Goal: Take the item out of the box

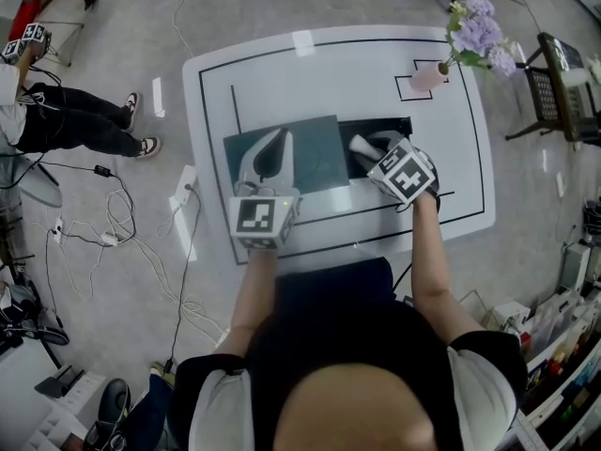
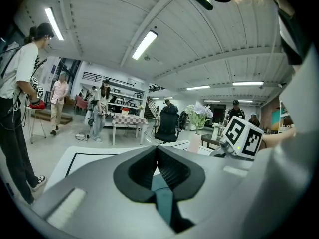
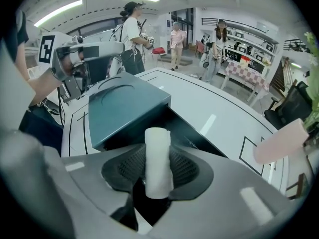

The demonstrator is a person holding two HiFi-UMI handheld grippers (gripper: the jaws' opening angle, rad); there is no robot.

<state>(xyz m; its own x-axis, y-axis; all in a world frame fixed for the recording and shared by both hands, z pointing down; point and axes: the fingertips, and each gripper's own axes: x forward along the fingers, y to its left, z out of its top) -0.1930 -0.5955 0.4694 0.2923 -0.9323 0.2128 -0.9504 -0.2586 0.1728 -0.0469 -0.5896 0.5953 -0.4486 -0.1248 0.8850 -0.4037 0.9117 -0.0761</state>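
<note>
The ribbed dark pads (image 3: 187, 168) of the right gripper (image 3: 158, 166) are squeezed on a white roll (image 3: 158, 148). They are only partly closed, because the roll is fat and fills the gap. The roll stands up between the pads like a short tube. It looks soft and a bit fuzzy, like rolled cloth or paper, with a flat round top. It is right over the open mouth of the box (image 3: 197, 133). Its bottom end is hidden behind the gripper, so I cannot tell if it is all the way out yet. The box is dark and deep inside, with straight walls and sharp corners. The left gripper (image 2: 157, 156) has its pads shut tight on the thin edge of the lid (image 2: 162, 198). The lid is a blue-green slab, smooth and dull, with a shallow round dent on top, and it is held off to the left side of the opening. Under it all is a white table (image 1: 329, 73), hard and shiny, with black lines drawn on it. A pink vase (image 1: 427, 75) with pale purple flowers stands far back on the table, well apart from the box. I think the job is at the lifting-out step. Next, the right gripper should go straight up and keep its squeeze gentle, so the soft roll does not squash or slip. The left one should keep the lid out of the way.
</note>
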